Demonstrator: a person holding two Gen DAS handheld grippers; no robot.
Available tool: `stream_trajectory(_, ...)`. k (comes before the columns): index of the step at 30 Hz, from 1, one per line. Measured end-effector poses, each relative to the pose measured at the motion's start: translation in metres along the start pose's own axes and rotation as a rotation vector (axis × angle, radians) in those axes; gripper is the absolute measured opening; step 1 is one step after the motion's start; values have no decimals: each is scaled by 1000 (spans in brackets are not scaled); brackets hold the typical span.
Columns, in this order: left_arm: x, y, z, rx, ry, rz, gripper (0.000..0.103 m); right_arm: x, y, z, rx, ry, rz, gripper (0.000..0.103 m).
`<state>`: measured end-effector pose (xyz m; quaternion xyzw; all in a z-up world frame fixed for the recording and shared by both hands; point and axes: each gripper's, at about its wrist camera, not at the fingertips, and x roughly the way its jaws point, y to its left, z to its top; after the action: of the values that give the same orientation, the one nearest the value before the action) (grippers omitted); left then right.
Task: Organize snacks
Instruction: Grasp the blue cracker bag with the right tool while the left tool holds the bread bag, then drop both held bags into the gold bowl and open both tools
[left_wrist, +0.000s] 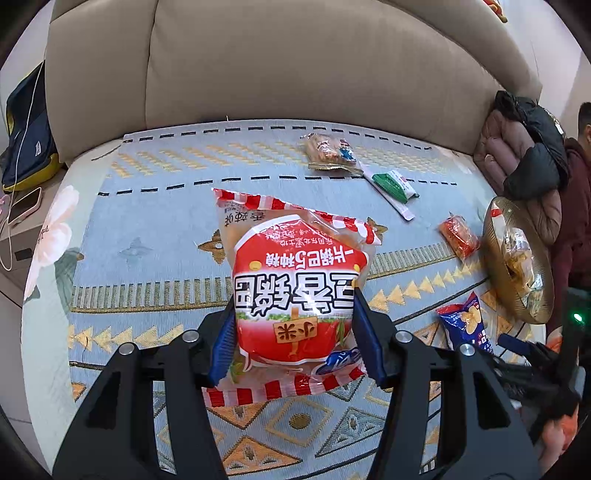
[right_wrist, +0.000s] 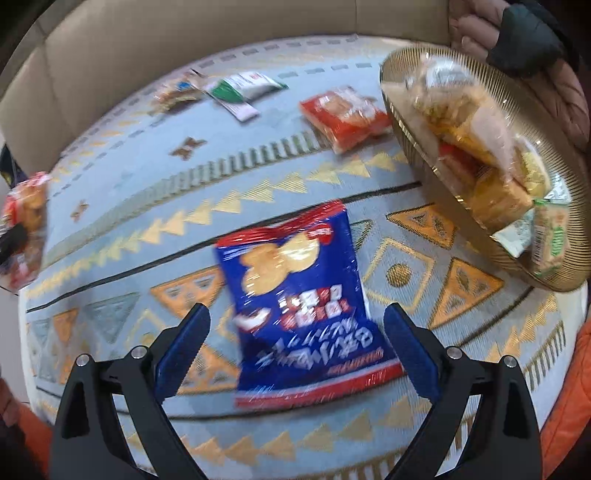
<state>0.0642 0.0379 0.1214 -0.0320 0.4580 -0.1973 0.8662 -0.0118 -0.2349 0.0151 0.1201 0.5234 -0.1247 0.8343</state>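
So the left gripper (left_wrist: 295, 332) has its blue pads squeezed onto both sides of a big red snack bag (left_wrist: 295, 288), the one with red-and-white striped edges, and the bag sits up off the patterned cloth (left_wrist: 147, 229) between them. In the right wrist view that same bag peeks in at the far left edge, pretty blurry.

The right gripper (right_wrist: 295, 343) is spread wide, one finger on either side of a blue cracker bag (right_wrist: 299, 306) lying flat on the cloth. Pads don't look like they're touching it, though the frame is smeared enough that I wouldn't swear to it.

Over on the right there's a gold ribbed bowl (right_wrist: 436, 162) already stuffed with several packets. Just beside its rim lies a small orange-red packet (right_wrist: 343, 114). Further back, near the beige sofa backrest (left_wrist: 295, 62), a green-and-white packet (left_wrist: 393, 184) lies just beside a clear pack of brownish biscuits (left_wrist: 327, 149), with a thin white stick wrapper (left_wrist: 388, 199) lying under the green one.

A dark puffy jacket (left_wrist: 528, 147) is heaped behind the bowl.
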Motion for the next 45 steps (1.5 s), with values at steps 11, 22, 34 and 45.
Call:
stream_trajectory(11,28,-6,-6,27,82,17,56,9,15,-17,-88,-27,-77,70)
stream_trajectory(22,10,-4,-3,10,42,12,56,-19,58,-63,-96,73,24,70)
stream_trajectory(34,-1,-11,-6,34,6,18,57,-51,73,-94,-122,62,9,70)
stream_trajectory(45,-29,-54,-1,162,-36,-34,57,-118,-1,-56,68,-95,108,70)
